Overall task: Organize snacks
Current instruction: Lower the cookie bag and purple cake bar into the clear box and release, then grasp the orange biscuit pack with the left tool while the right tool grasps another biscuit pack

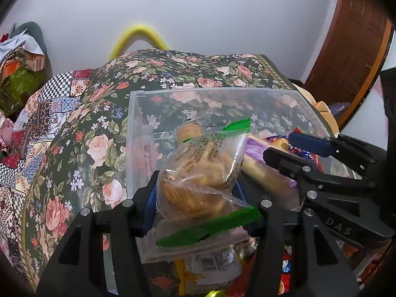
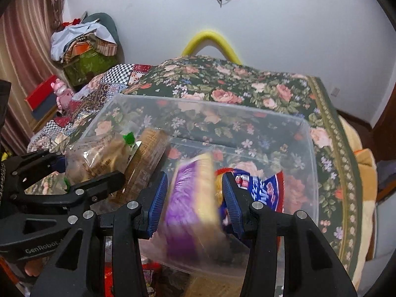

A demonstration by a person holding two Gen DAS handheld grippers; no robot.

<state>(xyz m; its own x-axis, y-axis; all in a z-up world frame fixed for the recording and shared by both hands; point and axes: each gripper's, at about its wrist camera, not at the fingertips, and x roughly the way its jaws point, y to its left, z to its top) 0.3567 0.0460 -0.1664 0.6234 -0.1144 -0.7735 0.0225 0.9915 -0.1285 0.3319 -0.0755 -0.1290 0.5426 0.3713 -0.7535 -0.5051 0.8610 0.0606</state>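
Presently, the left tool point(image 1: 198, 193) is clamped on a clear cookie bag with green seals point(image 1: 200, 173), held over the near left edge of the clear plastic bin point(image 1: 138, 113). The right tool point(image 2: 194, 198) is closed on a purple snack packet point(image 2: 188, 210), held inside the bin beside a blue-and-red packet point(image 2: 267, 188). The bin stands on a floral-covered tabletop point(image 2: 247, 84).

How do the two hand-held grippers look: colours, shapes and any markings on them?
Both are black plastic with triangular cut-outs and silver round bolts; the fingers carry blue ribbed pads. The left hand-held gripper bears pale lettering "GenRobot" on its side, the right hand-held gripper the letters "DAS". No sleeves or cables show.
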